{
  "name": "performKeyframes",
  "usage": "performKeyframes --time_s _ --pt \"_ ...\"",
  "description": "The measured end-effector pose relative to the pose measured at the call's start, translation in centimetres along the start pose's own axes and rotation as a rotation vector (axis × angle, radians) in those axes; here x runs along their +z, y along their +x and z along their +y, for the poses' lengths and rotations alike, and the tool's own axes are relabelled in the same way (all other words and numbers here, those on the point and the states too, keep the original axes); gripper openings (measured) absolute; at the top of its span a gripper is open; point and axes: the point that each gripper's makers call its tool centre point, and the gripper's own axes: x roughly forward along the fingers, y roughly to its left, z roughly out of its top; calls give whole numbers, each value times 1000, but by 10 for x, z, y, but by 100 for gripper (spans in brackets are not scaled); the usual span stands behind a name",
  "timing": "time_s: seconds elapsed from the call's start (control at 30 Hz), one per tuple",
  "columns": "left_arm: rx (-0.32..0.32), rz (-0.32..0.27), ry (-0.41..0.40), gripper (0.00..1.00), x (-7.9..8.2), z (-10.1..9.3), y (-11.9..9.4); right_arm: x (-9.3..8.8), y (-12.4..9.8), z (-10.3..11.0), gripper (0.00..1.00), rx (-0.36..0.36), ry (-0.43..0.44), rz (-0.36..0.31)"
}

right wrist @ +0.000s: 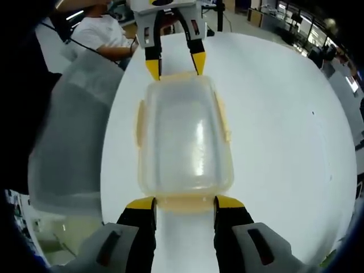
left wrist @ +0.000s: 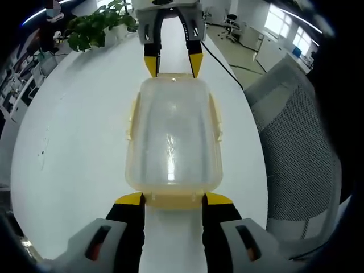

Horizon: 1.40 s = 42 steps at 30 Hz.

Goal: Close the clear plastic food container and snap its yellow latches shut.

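Clear food container (left wrist: 172, 136) sits lid-on on the white counter (left wrist: 74, 148), nearer the counter edge that borders the grey mesh chair (left wrist: 296, 165). Lid (right wrist: 185, 139) looks seated flat on the base.

Left gripper (left wrist: 173, 199) — fingers (left wrist: 132, 200) apart, yellow tips flanking the yellow latch (left wrist: 173, 200) on the near short end of the container. Tips sit at the end corners, just beside the latch or touching it; cannot tell which. Not clamped on anything.

Right gripper (right wrist: 185, 203) — same setup from the opposite short end: fingers (right wrist: 142, 205) apart, tips either side of that end's latch (right wrist: 185, 203), contact unclear. In the left gripper view it comes in from the top (left wrist: 172, 60), its tips at the far end of the container.

Each gripper faces the other across the container's length; the left gripper shows at the top of the right gripper view (right wrist: 175, 62).

Long-side latches (left wrist: 215, 116) — yellow, lying close along the container walls on both sides; whether they are snapped home is not readable through the blur. End latches look flared outward under the finger tips.

Around it: potted plant (left wrist: 99, 25) by the far end of the counter, and a person in a white shirt (right wrist: 105, 34) seated beyond the counter's far end in the right gripper view. Office desks in the background.
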Motion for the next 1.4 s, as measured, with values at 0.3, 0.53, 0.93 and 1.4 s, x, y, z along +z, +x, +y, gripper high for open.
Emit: performKeyframes --time_s 0.3,0.53,0.93,1.4 --pt "3 0 7 38 0 0 2 -1 0 0 39 -9 -9 4" --pt "11 -11 21 39 -1 0 3 -1 -1 0 39 -19 -9 -23" --pt "17 -8 20 40 0 0 3 -11 0 0 39 -41 -40 29" --pt "17 -6 22 40 -1 1 4 -13 -1 -1 38 -41 26 17"
